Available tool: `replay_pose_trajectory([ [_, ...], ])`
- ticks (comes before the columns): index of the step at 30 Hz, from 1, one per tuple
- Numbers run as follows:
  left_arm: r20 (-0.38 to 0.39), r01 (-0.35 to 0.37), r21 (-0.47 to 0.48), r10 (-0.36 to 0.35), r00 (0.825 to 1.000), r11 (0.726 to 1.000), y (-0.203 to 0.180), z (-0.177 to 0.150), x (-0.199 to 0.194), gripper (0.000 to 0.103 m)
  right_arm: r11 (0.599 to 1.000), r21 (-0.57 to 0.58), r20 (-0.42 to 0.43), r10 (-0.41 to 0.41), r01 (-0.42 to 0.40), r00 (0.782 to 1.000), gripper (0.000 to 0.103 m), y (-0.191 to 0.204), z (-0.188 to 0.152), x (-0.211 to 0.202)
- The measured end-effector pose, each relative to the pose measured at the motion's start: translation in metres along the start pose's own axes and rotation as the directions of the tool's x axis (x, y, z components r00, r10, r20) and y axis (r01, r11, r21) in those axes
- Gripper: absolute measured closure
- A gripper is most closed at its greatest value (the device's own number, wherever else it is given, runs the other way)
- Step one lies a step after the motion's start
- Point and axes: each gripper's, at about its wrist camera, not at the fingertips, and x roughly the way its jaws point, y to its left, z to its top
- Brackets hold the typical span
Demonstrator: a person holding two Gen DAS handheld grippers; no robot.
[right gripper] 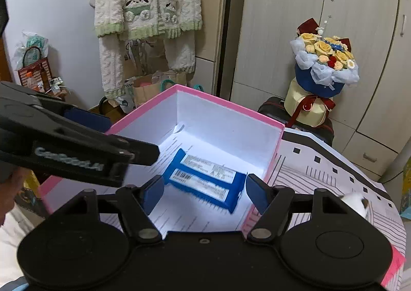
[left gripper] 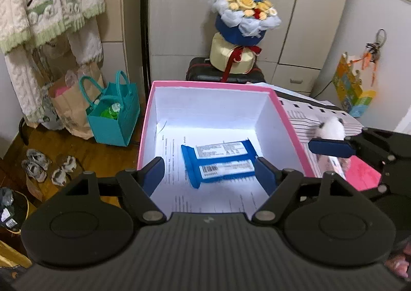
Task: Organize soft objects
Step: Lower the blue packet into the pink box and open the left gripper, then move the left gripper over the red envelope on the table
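Observation:
A pink box point(left gripper: 146, 121) with white inner walls stands open; it also shows in the right wrist view point(right gripper: 280, 142). Two blue soft packs point(left gripper: 218, 162) lie side by side on printed paper in its bottom, also in the right wrist view point(right gripper: 205, 183). My left gripper point(left gripper: 209, 175) is open and empty above the box's near edge. My right gripper point(right gripper: 205, 192) is open and empty over the box's near right corner. A small white plush toy point(left gripper: 331, 127) lies on the striped cloth to the right of the box, also in the right wrist view point(right gripper: 355, 201).
The striped cloth point(right gripper: 321, 170) covers the surface right of the box. A flower bouquet point(left gripper: 244, 21) sits on a black suitcase point(left gripper: 200, 70) behind. A teal bag point(left gripper: 115, 113), paper bags and shoes point(left gripper: 38, 165) are on the floor at left. A knit garment point(right gripper: 146, 3) hangs on the wall.

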Motion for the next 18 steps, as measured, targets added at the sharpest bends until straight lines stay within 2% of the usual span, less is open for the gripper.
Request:
replay_pose_trajectory([
  [8,0.065,-0.006,0.099,-0.001,0.998,0.995,-0.015,-0.020,-0.056,0.021,0.999,-0.038,0.032,-0.006,0.007,0.999,0.025,0.017,-0.013,-0.052],
  [18,0.090,0.060,0.189,-0.078,0.993,0.980,-0.037,-0.052,-0.109,0.018,0.996,-0.084,0.095,-0.002,0.010,0.995,0.021,0.024,-0.048,-0.123],
])
